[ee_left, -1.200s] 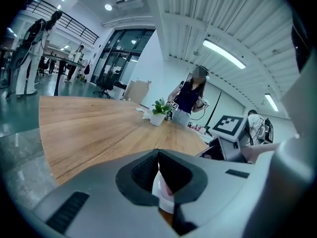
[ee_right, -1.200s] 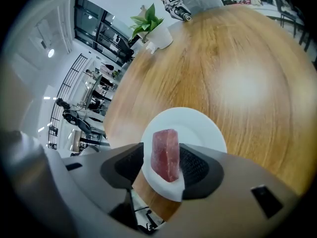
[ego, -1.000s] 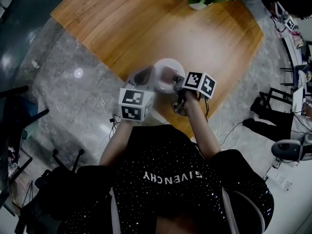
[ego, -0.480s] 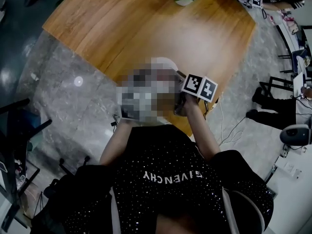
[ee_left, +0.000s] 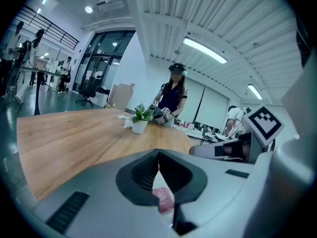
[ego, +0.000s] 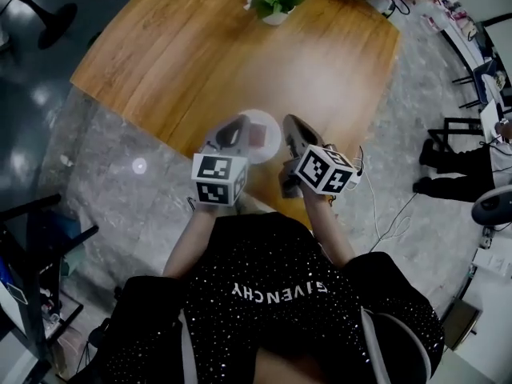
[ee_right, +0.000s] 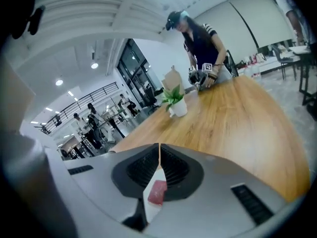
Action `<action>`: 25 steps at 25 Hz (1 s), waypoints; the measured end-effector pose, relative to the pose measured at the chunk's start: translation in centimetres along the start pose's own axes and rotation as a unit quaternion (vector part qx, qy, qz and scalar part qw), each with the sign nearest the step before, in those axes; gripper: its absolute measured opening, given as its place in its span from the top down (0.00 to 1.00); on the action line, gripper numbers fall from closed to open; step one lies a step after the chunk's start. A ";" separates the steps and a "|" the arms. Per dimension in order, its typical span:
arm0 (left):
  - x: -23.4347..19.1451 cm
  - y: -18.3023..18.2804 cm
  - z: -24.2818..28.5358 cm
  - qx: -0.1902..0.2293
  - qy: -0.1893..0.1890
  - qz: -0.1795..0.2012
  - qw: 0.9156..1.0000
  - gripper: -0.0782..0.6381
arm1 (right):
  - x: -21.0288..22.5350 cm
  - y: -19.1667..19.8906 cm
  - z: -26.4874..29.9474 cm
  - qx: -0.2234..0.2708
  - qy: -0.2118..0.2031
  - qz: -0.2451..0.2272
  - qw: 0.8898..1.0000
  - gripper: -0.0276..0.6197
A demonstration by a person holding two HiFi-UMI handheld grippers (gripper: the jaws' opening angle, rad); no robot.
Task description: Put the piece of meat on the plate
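A reddish piece of meat (ego: 256, 134) lies on a small white plate (ego: 270, 118) near the wooden table's front edge. My left gripper (ego: 232, 128) hovers at the plate's left side, its jaws closed tip to tip with nothing between them. To the plate's right is my right gripper (ego: 290, 126); its jaws are closing, the tips meet, and nothing is between them. In the left gripper view, the meat (ee_left: 163, 199) and plate (ee_left: 161, 181) show below the closed jaws. The right gripper view shows the meat (ee_right: 157, 191) on the plate (ee_right: 148, 206) the same way.
A potted plant (ego: 272, 2) in a white pot stands at the far side of the wooden table (ego: 200, 46). Beyond it a person (ee_left: 171, 95) with marker grippers works at the table's far edge. Cables (ego: 384, 214) and chairs sit on the floor at right.
My right gripper has left the plate, risen and drawn off to its right, with jaws now together. The meat stays on the plate. My left gripper rose a little.
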State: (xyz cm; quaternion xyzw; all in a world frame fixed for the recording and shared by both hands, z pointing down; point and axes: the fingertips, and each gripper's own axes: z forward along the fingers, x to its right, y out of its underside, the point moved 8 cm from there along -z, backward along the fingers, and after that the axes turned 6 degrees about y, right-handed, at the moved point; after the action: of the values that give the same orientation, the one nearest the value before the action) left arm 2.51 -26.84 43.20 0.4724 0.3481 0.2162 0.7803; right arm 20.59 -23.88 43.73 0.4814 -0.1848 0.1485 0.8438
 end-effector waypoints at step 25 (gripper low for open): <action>4.4 -5.0 0.2 0.055 0.032 0.058 0.996 0.88 | -4.5 -4.0 -5.2 0.152 -0.075 -0.104 0.980 0.94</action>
State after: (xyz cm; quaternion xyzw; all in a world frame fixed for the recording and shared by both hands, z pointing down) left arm 5.61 -26.35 37.33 0.5265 0.3565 0.2571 0.7277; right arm 19.21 -21.70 36.21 0.6300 -0.1719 0.0502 0.7556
